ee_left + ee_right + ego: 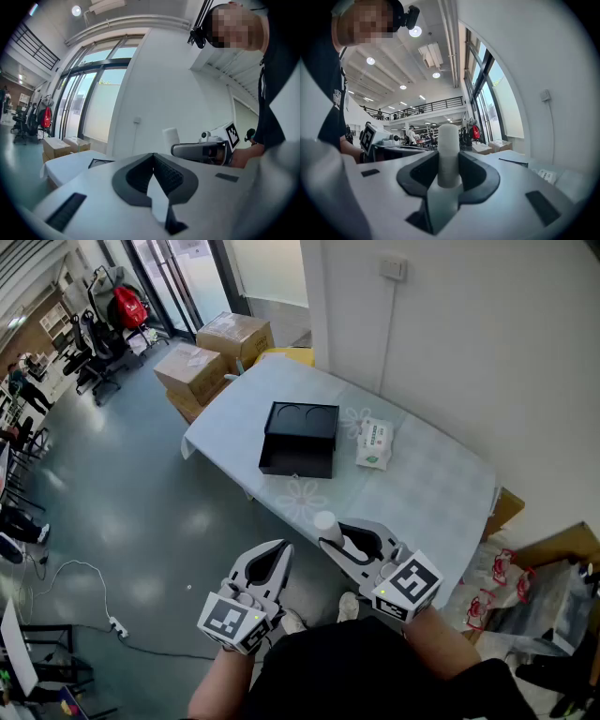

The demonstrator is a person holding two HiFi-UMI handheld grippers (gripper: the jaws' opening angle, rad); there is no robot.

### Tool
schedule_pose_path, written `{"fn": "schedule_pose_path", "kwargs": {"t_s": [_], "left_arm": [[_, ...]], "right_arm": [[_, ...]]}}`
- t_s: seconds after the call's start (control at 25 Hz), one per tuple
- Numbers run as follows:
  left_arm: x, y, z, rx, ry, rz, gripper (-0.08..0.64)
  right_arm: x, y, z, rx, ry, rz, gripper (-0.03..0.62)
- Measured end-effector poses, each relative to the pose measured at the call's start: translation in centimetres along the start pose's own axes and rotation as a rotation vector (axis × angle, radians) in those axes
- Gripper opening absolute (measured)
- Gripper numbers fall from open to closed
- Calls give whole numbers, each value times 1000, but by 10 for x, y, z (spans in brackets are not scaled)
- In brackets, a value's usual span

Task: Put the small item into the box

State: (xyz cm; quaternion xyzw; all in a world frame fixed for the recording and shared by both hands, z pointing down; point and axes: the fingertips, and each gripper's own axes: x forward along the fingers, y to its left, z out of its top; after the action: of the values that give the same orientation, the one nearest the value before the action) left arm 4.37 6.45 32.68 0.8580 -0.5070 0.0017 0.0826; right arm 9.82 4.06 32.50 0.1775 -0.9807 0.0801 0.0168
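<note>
Right gripper view: the right gripper clamps the small white cylinder upright between its jaws, held in the air by the near edge of the worktop. The left gripper has its jaws pressed together on nothing. The open black box lies well ahead, beside a wipes packet. The sound move looks to be carrying the cylinder level until it is squarely over the box's opening, lowering, then releasing.

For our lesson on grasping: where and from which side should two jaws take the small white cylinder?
Probably its lower half, from the side with jaws level: the small white cylinder stands upright with round, straight walls. The right gripper clamps it so.
</note>
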Motion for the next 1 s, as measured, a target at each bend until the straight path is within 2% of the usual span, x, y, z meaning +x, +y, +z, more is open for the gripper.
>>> {"fn": "schedule_pose_path", "kwargs": {"t_s": [0.2, 0.4, 1.0], "left_arm": [[-1, 1, -4, 7, 6, 2, 8], [-6, 8, -5, -1, 0, 10, 8], [-32, 35, -3, -13, -4, -10, 8]], "right_arm": [[0, 0, -1, -5, 2, 2, 135], [8, 8, 0, -59, 3, 11, 135], [40, 30, -2, -34, 21, 19, 135]]}}
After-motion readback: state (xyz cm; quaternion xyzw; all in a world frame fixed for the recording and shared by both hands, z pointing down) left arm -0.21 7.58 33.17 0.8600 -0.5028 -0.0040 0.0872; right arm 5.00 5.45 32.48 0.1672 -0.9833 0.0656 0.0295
